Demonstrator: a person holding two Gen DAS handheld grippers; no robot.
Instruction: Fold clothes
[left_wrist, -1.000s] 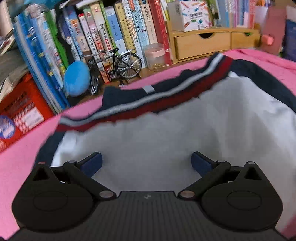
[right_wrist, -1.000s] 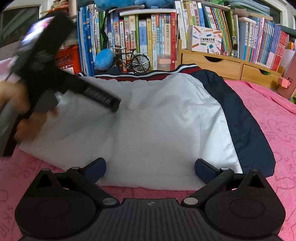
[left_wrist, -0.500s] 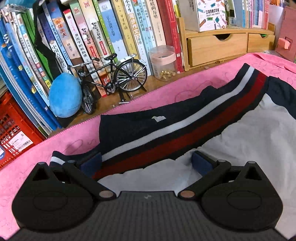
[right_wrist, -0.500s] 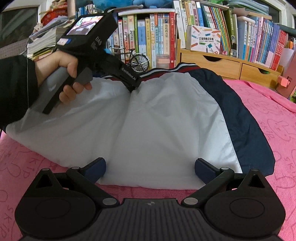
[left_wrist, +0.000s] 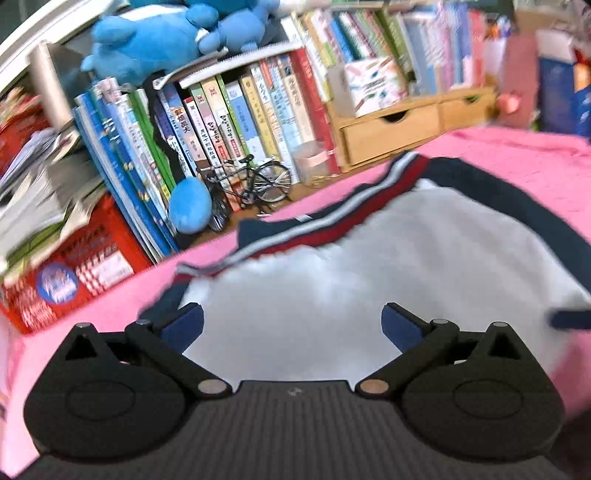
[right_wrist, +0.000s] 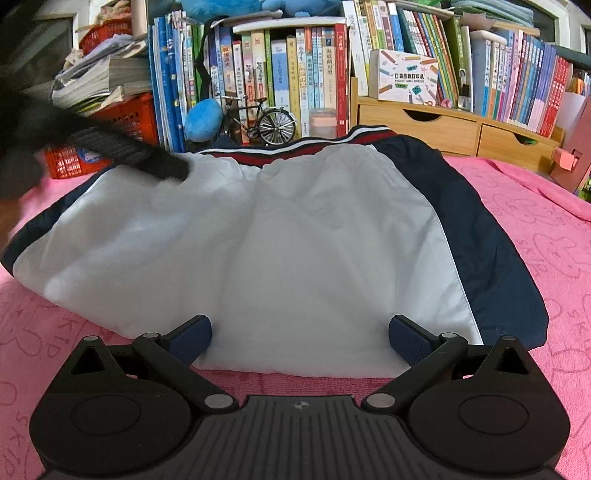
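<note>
The white-and-navy shorts are lying flat on the pink blanket, waistband toward the bookshelf. The right gripper is hovering at the hem, jaws apart and empty. The left gripper, blurred, jaws also apart, is apparently positioning near the waistband for folding.

Shorts: white centre panel, navy side panels, waistband striped navy, white and dark red, lying ahead of both claws. Cloth beneath: bright pink with a faint tone-on-tone print of outlines and letters. Right gripper: black body, ribbed dark grey housing, navy textured pads, silver pivot pins. Left gripper: same black and navy. Beyond the shorts: blue plush ball, black model bicycle with silver wheels, red crate, pale wooden drawers, multicoloured book spines.
</note>
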